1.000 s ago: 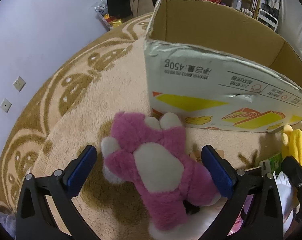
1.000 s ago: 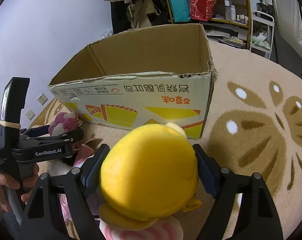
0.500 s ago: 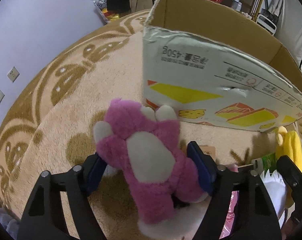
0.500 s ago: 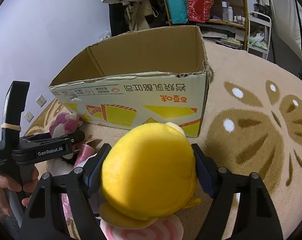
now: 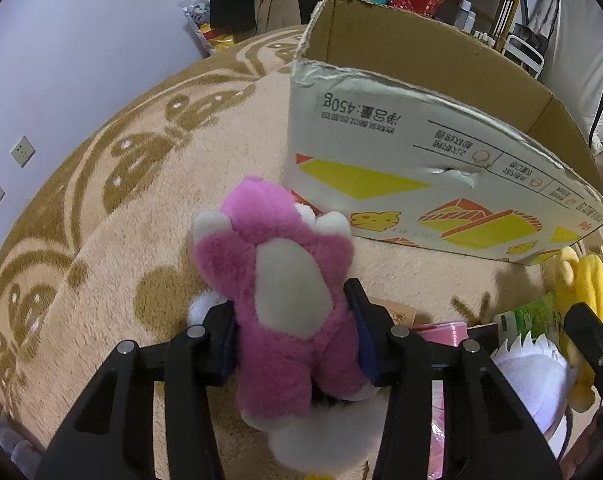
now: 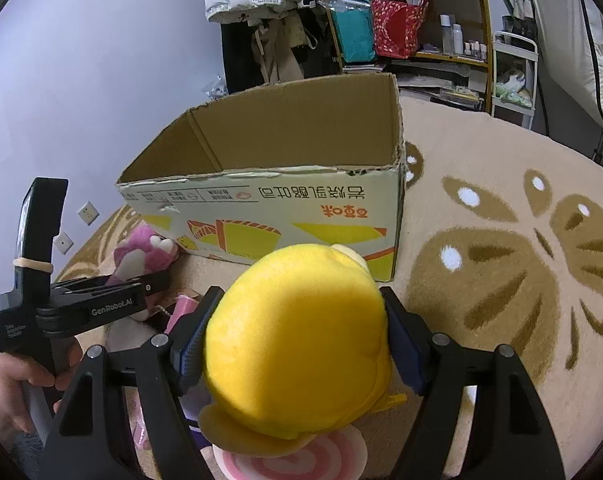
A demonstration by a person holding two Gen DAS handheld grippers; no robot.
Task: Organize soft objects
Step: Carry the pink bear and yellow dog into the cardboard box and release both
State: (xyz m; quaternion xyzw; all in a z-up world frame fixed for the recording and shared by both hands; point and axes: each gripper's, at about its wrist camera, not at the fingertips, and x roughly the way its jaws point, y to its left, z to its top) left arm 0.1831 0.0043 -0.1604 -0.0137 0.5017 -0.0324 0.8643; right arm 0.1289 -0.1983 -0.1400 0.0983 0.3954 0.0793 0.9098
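Observation:
My left gripper (image 5: 293, 336) is shut on a pink and white plush bear (image 5: 285, 280), holding it just in front of the open cardboard box (image 5: 421, 152). My right gripper (image 6: 297, 340) is shut on a yellow plush toy (image 6: 297, 336) and holds it in front of the same box (image 6: 285, 200). In the right wrist view the pink bear (image 6: 141, 252) and the left gripper's body show at the left, near the box's corner. In the left wrist view the yellow plush (image 5: 589, 280) shows at the right edge.
The box stands on a round beige rug (image 6: 501, 264) with brown patterns. More soft things lie near me: a pink and white striped plush (image 6: 297, 456), a white fluffy toy (image 5: 533, 376), a green packet (image 5: 529, 316). Shelves (image 6: 429, 20) and hanging clothes stand behind.
My left gripper has closed from wide open onto the pink bear and lifted it slightly. My right gripper keeps its hold on the yellow plush, raised a little.

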